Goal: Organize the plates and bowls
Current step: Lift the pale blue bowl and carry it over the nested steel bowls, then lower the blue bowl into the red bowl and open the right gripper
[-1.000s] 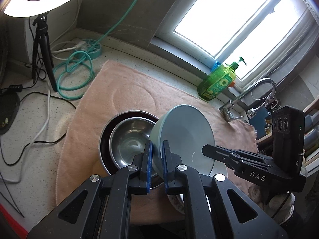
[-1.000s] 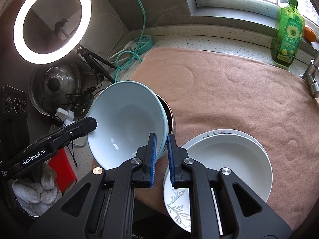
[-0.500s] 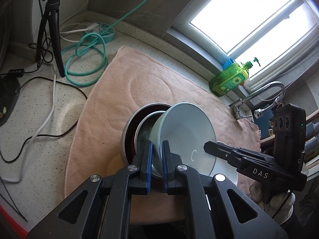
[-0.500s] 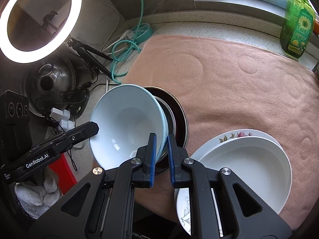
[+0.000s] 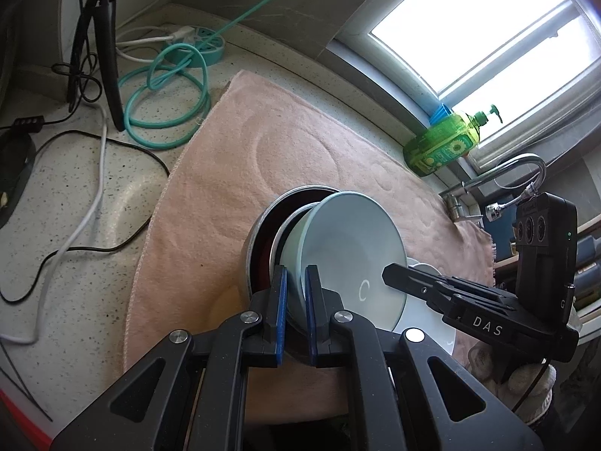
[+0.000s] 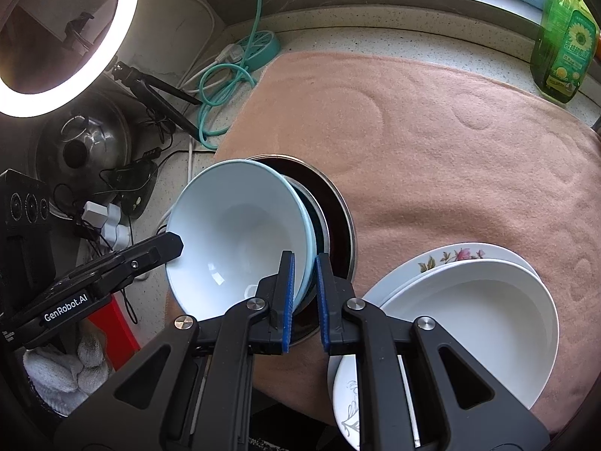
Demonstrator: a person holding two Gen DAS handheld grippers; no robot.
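A pale blue bowl [image 5: 349,248] is held tilted over two nested steel bowls [image 5: 263,233] on the pink towel. My left gripper [image 5: 295,285] is shut on its near rim. My right gripper [image 6: 303,270] is shut on the opposite rim of the same pale blue bowl [image 6: 233,233], and its black body shows in the left wrist view [image 5: 469,308]. The steel bowls [image 6: 338,218] show behind the blue bowl in the right wrist view. A stack of a white deep plate [image 6: 480,319] on flowered plates [image 6: 443,259] sits to the right.
The pink towel [image 6: 432,143] covers the counter. A green soap bottle [image 5: 447,143] and a tap [image 5: 499,176] stand by the window. A teal hose [image 5: 165,97], cables, a tripod [image 5: 101,37], a ring light [image 6: 75,37] and a pot lid [image 6: 82,146] crowd the left.
Both grippers have carried the blue bowl toward the steel bowls; it now hangs lower and covers more of them. The plate stack has not moved.
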